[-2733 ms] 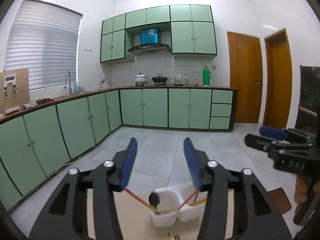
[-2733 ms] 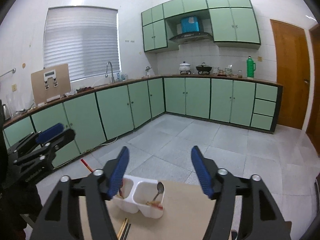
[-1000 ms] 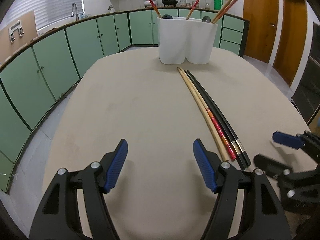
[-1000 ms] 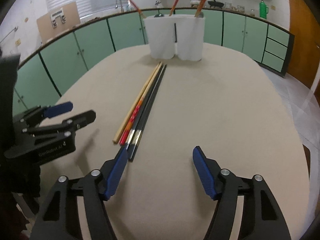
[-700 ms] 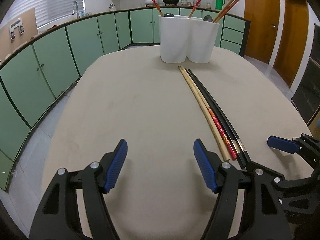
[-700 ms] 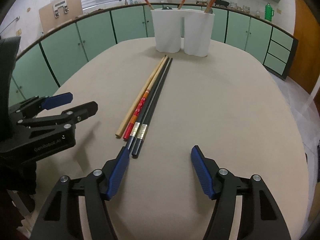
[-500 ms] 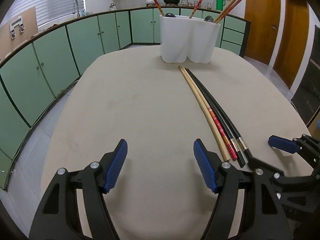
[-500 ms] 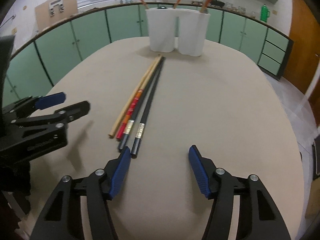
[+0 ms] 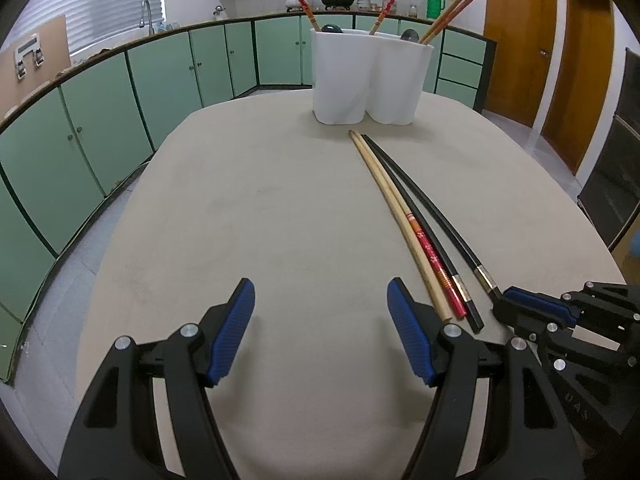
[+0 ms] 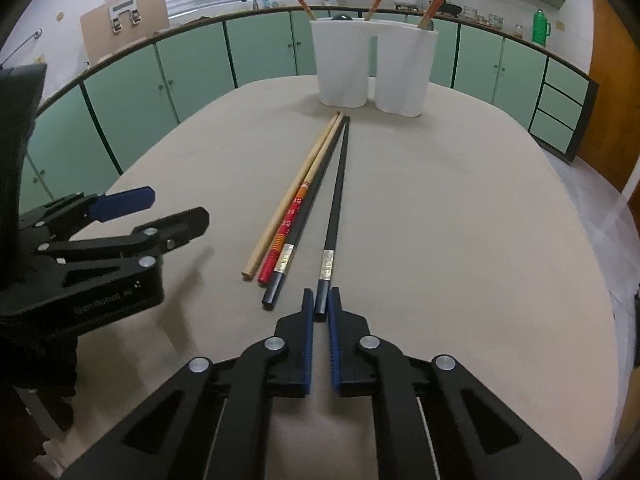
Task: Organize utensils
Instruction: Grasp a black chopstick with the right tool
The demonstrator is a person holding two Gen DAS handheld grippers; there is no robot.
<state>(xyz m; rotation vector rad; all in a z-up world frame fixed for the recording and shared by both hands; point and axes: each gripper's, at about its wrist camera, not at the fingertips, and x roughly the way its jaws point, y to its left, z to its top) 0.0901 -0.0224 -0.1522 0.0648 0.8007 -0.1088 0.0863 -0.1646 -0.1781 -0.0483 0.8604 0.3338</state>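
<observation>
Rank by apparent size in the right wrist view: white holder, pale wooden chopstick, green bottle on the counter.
1. White holder, largest.
2. Pale wooden chopstick: longer but very thin; nearness inflates it.
3. Green bottle, smallest, though far off, so true size is unsure.

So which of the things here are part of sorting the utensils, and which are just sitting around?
Part of the job:
- black chopstick gripped at its near end by the right gripper
- three loose chopsticks on the table
- white holder
- left gripper, open and empty

Just about:
- green thermos
- pots on the counter
</observation>
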